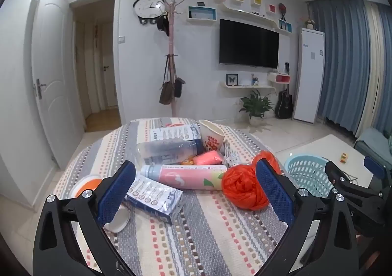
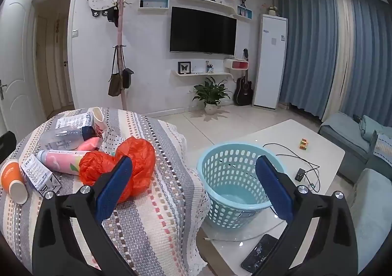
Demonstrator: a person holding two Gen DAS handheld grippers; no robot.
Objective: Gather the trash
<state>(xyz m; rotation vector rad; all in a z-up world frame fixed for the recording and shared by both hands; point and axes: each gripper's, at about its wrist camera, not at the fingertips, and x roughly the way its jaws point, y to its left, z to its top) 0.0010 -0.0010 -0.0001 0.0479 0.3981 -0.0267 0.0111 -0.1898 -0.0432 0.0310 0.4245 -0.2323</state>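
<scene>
Your left gripper (image 1: 196, 187) is spread wide, both blue pads clear of everything, hovering over the striped tablecloth (image 1: 210, 239). Straight ahead between its fingers lies the pink bottle (image 1: 186, 176) on its side, and just behind that a clear water bottle (image 1: 169, 152) and a small pink packet (image 1: 208, 157). Beside the left finger sits a blue-and-white carton (image 1: 156, 198), with an orange paper cup (image 1: 85, 184) tipped over farther left, partly hidden by that finger. The crumpled orange plastic bag (image 1: 242, 186) lies against the inner side of the right finger; whether it touches the pad is unclear. At the far end of the pile stands a white printed cup (image 1: 212, 135), tilted.

Your right gripper (image 2: 193, 182) is also spread wide and holds nothing. Its left finger overlaps the orange bag in view, while its right finger hangs over the light blue basket (image 2: 220, 165), which stands on the white coffee table (image 2: 325, 151) just beyond the cloth's edge. The basket looks empty. A phone (image 2: 259, 251) lies below the right finger, and a black cable (image 2: 306, 160) runs beyond the basket.
</scene>
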